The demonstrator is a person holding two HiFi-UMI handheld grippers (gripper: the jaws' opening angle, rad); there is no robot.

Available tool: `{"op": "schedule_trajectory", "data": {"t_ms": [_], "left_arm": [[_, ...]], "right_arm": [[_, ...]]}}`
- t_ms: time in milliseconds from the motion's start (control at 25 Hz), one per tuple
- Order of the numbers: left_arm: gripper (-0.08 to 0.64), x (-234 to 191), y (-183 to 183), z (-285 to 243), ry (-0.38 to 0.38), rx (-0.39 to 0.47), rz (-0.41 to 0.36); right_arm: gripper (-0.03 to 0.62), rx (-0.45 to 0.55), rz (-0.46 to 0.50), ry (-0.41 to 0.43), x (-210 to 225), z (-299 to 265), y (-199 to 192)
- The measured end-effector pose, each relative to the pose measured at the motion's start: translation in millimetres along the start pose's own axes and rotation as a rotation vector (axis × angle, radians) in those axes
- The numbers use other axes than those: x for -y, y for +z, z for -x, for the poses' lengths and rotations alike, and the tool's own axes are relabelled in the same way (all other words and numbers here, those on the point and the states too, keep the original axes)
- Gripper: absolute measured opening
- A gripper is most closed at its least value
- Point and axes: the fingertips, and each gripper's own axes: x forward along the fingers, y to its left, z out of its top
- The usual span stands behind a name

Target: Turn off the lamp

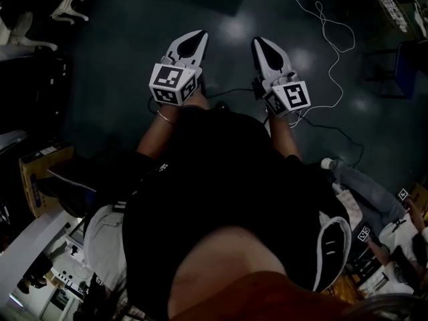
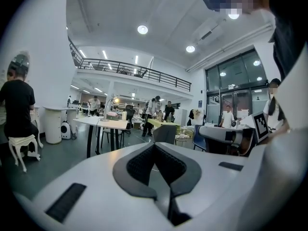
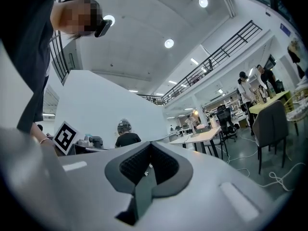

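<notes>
A lit desk lamp stands on a far white table in the left gripper view. The right gripper view shows a glowing lamp too, on a distant table. Both lamps are small and far off. In the head view my left gripper and right gripper are held side by side in front of my body, over dark floor. Both have their jaws pressed together with nothing between them. The left gripper and right gripper point out across the room, well away from any lamp.
White cables trail over the floor ahead of the grippers. A white chair stands at the upper left and a cardboard box at the left. A grey chair and several people are in the room.
</notes>
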Motion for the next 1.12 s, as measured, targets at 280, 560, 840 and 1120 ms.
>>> {"op": "schedule_trajectory", "data": {"t_ms": [280,560,840,1120], "left_arm": [[-0.002,-25,-2,-22,-0.029,0.0,0.009],[-0.002,-47,2,-37,-0.059,-0.011,0.009],[-0.002,-78,10,-64,-0.06,-0.014,-0.005],[-0.002,-122,25,-84,-0.044,0.001,0.0]], "right_arm": [[-0.003,-0.019,0.006,-0.018,8,-27,-11],[-0.003,-0.029,0.008,-0.052,14,-50,-15],[-0.002,-0.034,0.005,-0.054,35,-90,-19],[-0.003,-0.025,0.011,-0.028,43,-143,-15]]}}
